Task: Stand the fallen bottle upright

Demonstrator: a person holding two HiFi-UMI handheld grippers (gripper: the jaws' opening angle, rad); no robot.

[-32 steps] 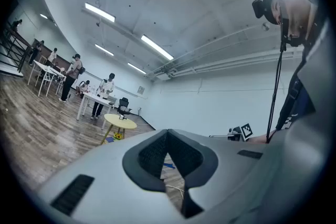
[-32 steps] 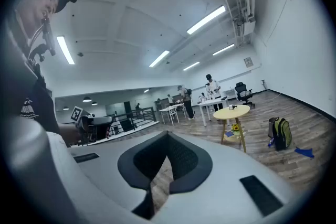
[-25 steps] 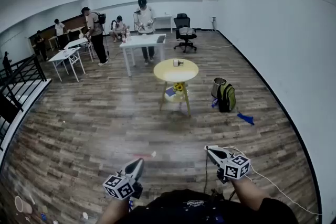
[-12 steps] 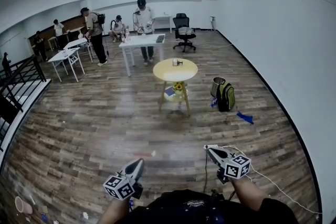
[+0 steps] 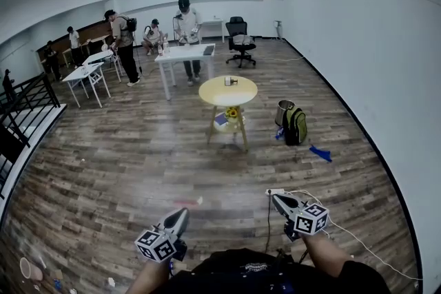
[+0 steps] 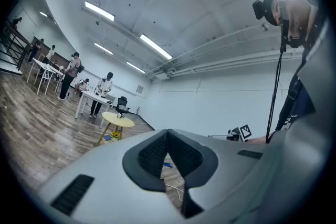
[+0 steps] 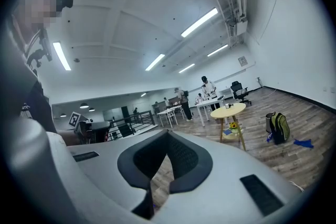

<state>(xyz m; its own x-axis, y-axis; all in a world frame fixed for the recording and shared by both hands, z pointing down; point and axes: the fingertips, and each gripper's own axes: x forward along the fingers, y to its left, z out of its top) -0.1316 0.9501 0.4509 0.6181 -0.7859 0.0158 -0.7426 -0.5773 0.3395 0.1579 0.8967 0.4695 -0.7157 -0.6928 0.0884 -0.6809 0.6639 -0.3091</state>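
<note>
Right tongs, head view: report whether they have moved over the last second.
No. The right tongs stay put, tips just below the white cable on the floor, as before.

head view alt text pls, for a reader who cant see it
A person holds the left gripper and right gripper, both shut and empty, low over a wood floor. Ahead stands a round yellow table with a green backpack on the floor beside it; people stand at white tables behind.
</note>
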